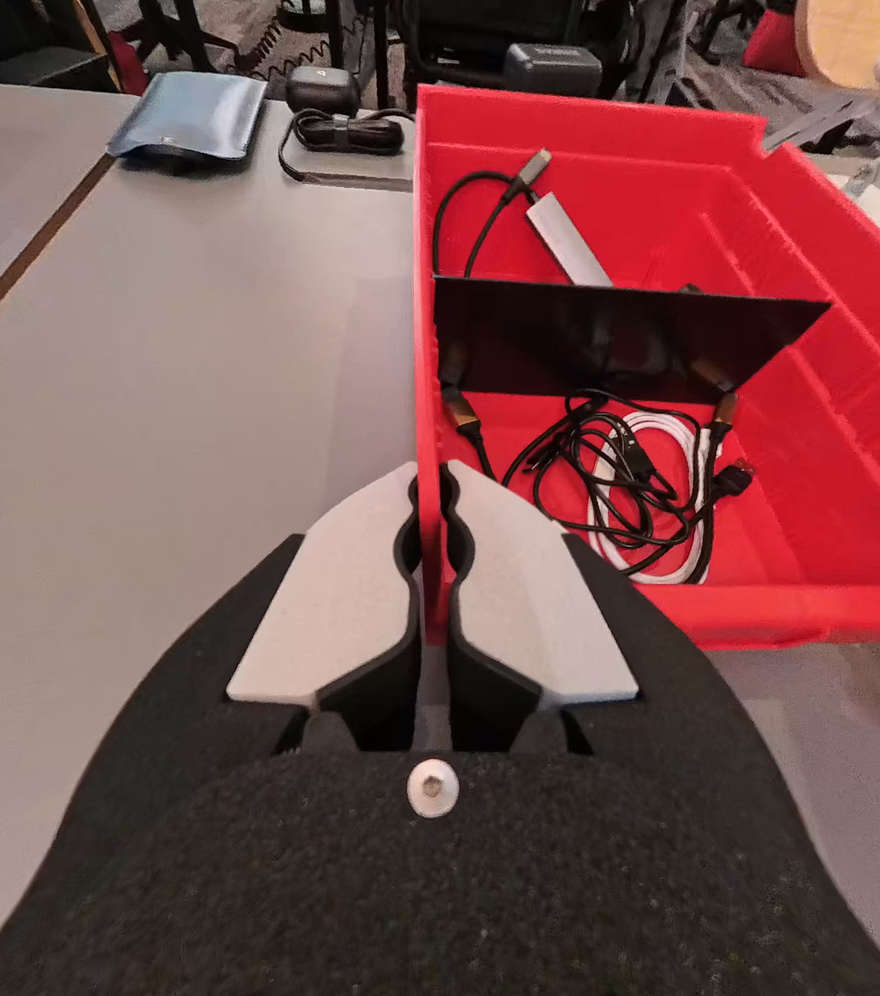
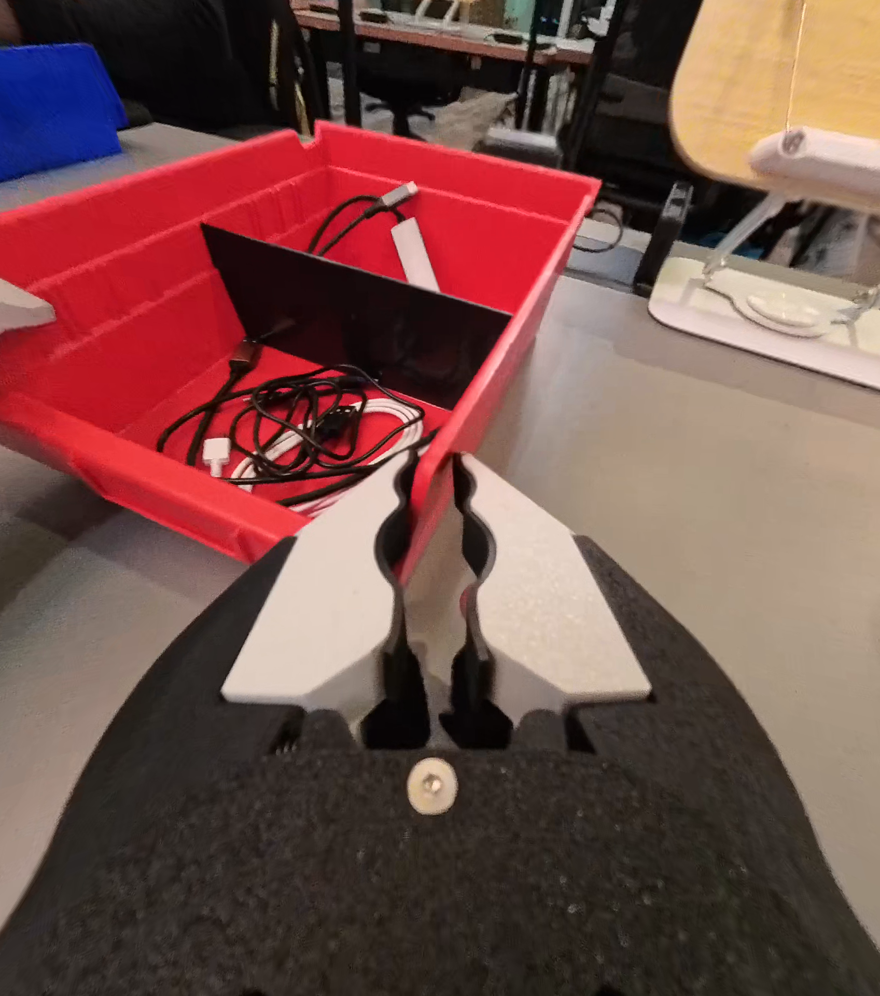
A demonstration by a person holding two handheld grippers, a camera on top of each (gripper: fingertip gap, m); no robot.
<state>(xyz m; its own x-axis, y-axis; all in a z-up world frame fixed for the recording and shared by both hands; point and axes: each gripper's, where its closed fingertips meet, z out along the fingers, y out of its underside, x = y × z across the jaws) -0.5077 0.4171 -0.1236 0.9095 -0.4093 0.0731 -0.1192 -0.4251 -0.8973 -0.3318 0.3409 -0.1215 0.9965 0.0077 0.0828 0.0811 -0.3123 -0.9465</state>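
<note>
A blue pouch and black charger lie on the grey table; a white stand sits opposite.

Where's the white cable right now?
The white cable lies coiled in the red bin's near compartment, tangled with black cables, this side of the black divider.

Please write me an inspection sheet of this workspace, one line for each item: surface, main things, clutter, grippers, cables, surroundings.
Surface: grey table, a dark seam on its left part.
Main things: red bin, split crosswise by a black divider; a silver stick-shaped device lies in the far compartment.
Clutter: blue pouch, small black case, white stand, blue bin.
Grippers: left gripper shut on the bin's left side wall; right gripper shut on the right side wall.
Cables: tangled black cables and a coiled white cable in the near compartment; bundled black cable on the table.
Surroundings: chairs and desks behind, blurred.
</note>
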